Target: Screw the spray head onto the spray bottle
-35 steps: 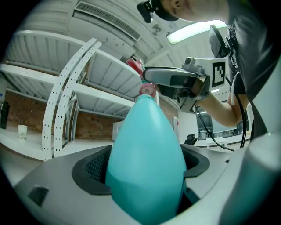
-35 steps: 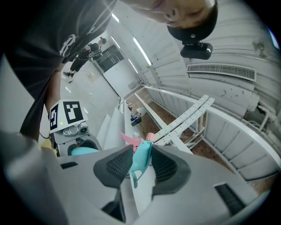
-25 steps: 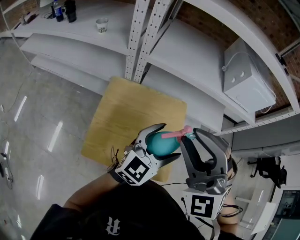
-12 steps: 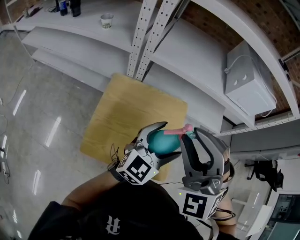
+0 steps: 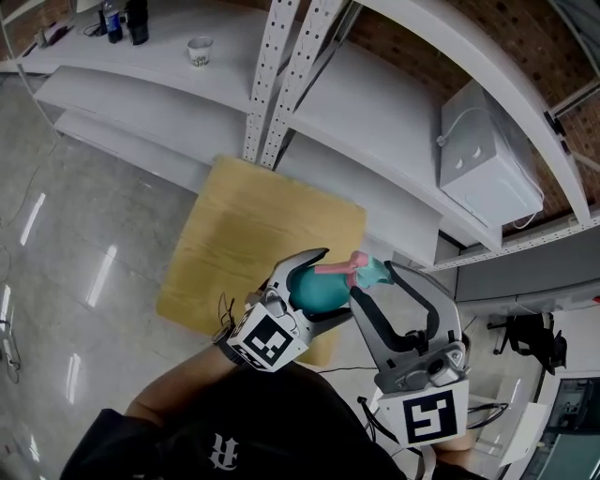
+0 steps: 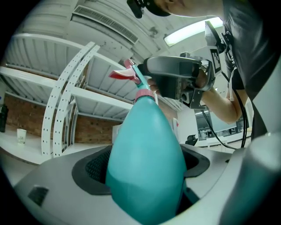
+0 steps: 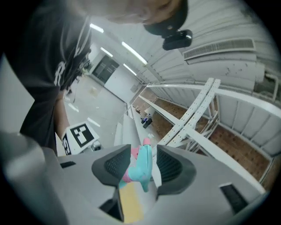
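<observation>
Surroundings, big to small:
- Grey floor (image 5: 66, 234) far below both grippers.
- White shelving rack (image 5: 375, 103) beyond both sets of tips; its perforated uprights (image 5: 281, 56) rise past the L gripper's far side.
- Wooden board (image 5: 253, 244) directly under and ahead of the L gripper (image 5: 333, 281).
- White box (image 5: 487, 159) on a shelf, up and outboard of the R gripper (image 5: 375, 279).
- Dark bottles (image 5: 127, 21) and a small cup (image 5: 199, 50) on the far shelf, well apart from the L gripper.
- Nothing lies betw. the two grippers except the workpiece; the board and rack are clear of it.

Task items:
- L gripper clamped on the teal spray bottle (image 5: 314, 292). The body fills the gap betw. its pads and the neck points toward the R gripper.
- Spray head (image 5: 367, 274) sits on the neck, betw. the R jaws.
- R jaws have just been opening; there's a gap at one pad, so no squeeze on the head.

Vs. a sec ago:
- R gripper has rolled; its marker cube now faces the head cam squarer and sits lower.
- Teal part of the head shows more.
- L gripper and bottle unchanged.
</observation>
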Motion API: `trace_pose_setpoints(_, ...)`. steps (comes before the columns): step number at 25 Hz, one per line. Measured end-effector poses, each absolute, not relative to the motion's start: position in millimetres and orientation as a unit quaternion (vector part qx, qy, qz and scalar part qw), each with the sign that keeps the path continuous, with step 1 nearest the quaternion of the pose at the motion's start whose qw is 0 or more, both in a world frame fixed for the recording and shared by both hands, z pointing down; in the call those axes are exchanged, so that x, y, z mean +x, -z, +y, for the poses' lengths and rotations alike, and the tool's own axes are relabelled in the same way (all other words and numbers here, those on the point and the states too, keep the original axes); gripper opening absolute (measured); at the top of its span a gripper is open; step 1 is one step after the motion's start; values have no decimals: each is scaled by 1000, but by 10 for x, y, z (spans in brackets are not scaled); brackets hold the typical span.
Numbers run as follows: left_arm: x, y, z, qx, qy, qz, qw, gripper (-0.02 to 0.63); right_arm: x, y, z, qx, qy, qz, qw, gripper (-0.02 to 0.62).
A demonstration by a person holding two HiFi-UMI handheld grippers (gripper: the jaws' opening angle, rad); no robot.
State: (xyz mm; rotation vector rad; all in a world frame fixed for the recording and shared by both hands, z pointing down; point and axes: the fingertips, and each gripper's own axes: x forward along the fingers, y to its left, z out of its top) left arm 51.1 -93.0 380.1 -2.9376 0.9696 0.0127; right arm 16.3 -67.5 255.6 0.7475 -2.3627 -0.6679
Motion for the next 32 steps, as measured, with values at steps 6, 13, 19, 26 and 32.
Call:
trace_pose_setpoints(6, 467, -3665, -881, -955, -10, 292, 40, 442, 346, -2355, -720, 171, 26, -978, 117, 164)
trace_pose_setpoints(13, 491, -3603, -841, -962, -13, 272, 36, 442, 278, -2632, -742, 87, -48, -991, 85, 164)
trace_pose_setpoints(19, 491, -3606, -890, -959, -8, 280, 28, 442, 180, -2667, -795, 113, -27, -990, 81, 133)
trace_pose_setpoints(26, 343, -3725, -1173, -925, 26, 375, 45, 442, 124, -2771, -1074, 269, -34, -958, 93, 130)
trace_pose_setpoints(32, 280, -3753, -1309, -906, 31, 419, 42, 442, 147, -2789, -1236, 370, -77, -925, 32, 129)
